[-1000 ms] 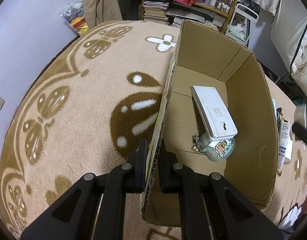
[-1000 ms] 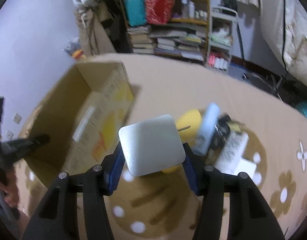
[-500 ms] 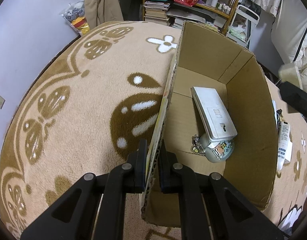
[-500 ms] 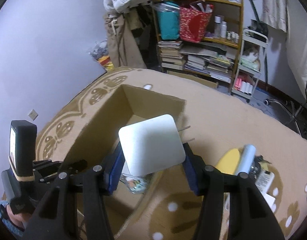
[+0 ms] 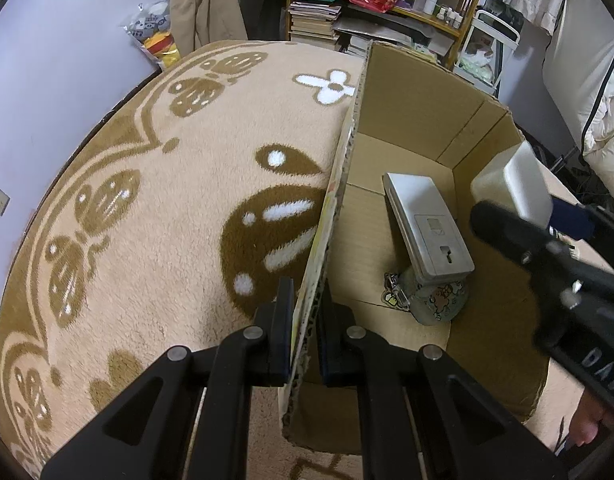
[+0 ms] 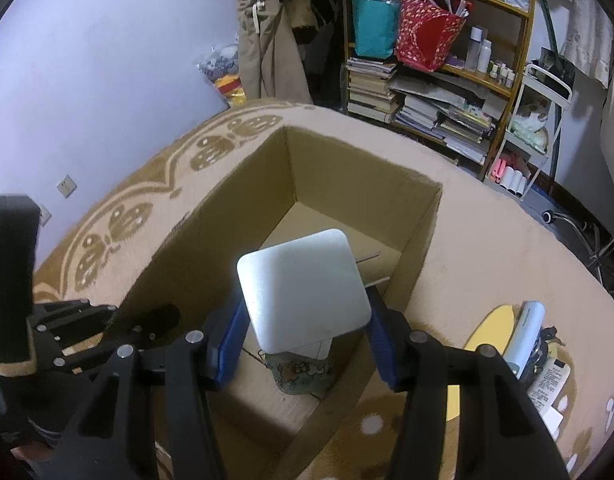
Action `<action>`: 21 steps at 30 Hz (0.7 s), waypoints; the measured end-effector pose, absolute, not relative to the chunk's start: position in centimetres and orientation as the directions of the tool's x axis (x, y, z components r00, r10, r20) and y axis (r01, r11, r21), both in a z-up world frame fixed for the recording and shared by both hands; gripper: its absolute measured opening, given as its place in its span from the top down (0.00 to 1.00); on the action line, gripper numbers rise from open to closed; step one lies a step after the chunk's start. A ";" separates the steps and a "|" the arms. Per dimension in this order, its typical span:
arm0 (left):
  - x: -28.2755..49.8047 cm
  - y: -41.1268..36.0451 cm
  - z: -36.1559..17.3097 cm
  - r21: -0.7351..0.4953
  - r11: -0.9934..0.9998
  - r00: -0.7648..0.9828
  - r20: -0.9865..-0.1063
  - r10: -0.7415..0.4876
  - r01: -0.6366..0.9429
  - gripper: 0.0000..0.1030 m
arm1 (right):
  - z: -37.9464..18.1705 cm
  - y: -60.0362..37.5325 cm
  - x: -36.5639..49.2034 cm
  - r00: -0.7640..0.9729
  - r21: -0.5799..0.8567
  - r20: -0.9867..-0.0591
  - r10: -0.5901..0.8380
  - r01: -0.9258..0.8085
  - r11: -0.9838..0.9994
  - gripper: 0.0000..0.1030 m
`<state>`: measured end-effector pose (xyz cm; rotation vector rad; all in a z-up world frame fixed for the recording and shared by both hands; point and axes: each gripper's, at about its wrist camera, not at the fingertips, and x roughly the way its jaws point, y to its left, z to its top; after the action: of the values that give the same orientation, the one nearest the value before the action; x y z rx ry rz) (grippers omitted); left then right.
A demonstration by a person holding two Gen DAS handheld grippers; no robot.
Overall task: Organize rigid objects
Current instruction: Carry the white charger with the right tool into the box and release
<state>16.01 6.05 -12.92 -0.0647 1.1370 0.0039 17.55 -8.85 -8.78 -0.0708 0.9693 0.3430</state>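
Note:
An open cardboard box [image 5: 411,92] [image 6: 347,168] stands on the patterned rug. My left gripper [image 5: 305,328] is shut on the box's near left wall. Inside lie a flat white device [image 5: 427,224] resting on a small decorated jar [image 5: 437,302] [image 6: 303,376]. My right gripper [image 6: 303,320] is shut on a white square block [image 6: 303,292] and holds it above the box's opening; the block also shows in the left wrist view [image 5: 515,184], over the box's right wall.
Several loose items lie on the rug right of the box: a yellow flat object [image 6: 487,328], a pale blue tube [image 6: 527,332] and white packets [image 6: 547,384]. A cluttered bookshelf [image 6: 435,80] and a white cart [image 6: 535,120] stand behind.
My right gripper carried the white block from the pile of items on the rug leftward to above the box. My left gripper stayed clamped on the box wall.

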 end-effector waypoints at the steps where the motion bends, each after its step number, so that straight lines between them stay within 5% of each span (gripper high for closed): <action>1: 16.0 6.1 -12.9 -0.048 0.998 0.421 -0.907 -0.029 -0.035 0.91 | -9.0 -8.7 17.5 0.513 0.085 -0.821 0.248 -0.320 0.944 0.43; 14: 15.9 6.3 -13.2 -0.081 0.996 0.420 -0.906 -0.054 -0.045 0.91 | -9.4 -8.4 16.3 0.514 0.046 -0.830 0.216 -0.322 0.946 0.42; 21: 15.9 6.5 -12.8 -0.089 0.995 0.429 -0.902 -0.060 -0.047 0.91 | -8.2 -9.0 16.0 0.538 0.079 -0.808 0.241 -0.306 0.949 0.29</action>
<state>15.86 6.47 -12.82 -0.1057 1.1285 -0.0085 15.99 -9.04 -8.19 -0.0747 0.9484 0.3257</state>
